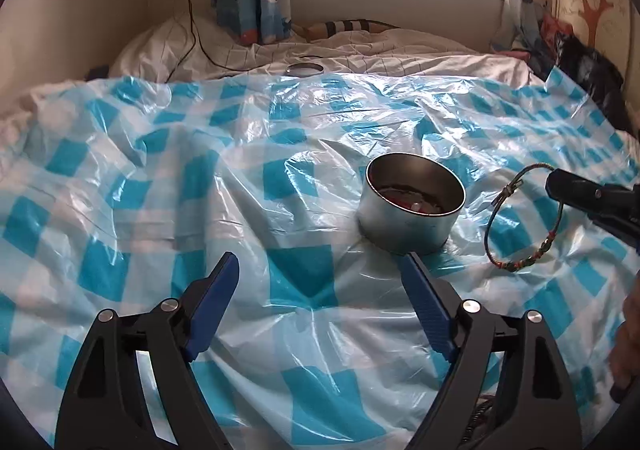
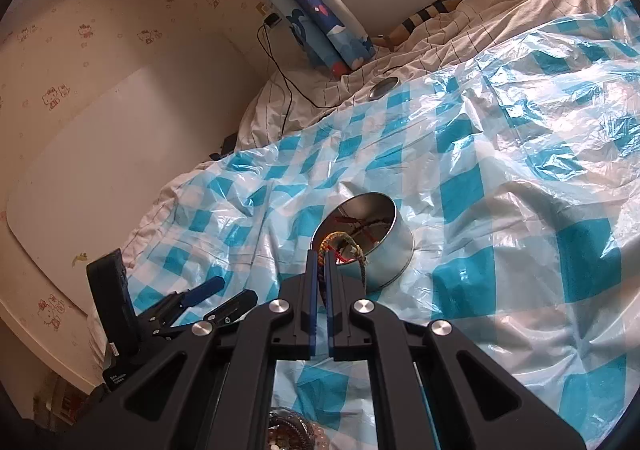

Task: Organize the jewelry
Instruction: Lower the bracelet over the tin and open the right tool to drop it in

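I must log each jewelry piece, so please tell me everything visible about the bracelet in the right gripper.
The bracelet is a thin dark cord loop with small red, green and yellow beads along its lower part and a small metal clasp. The shut right gripper pinches its upper side, so it hangs upright beside the round metal tin, its bottom at the checkered plastic sheet.

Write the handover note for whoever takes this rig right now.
Left gripper: open, empty, low over the checked sheet.
Right gripper: shut on a braided bracelet, hanging just beside the tin.
Tin: open, upright, some jewelry already inside. Lid lies at the sheet's far edge.
Left: drop the bracelet in the tin, then probably fetch the lid.
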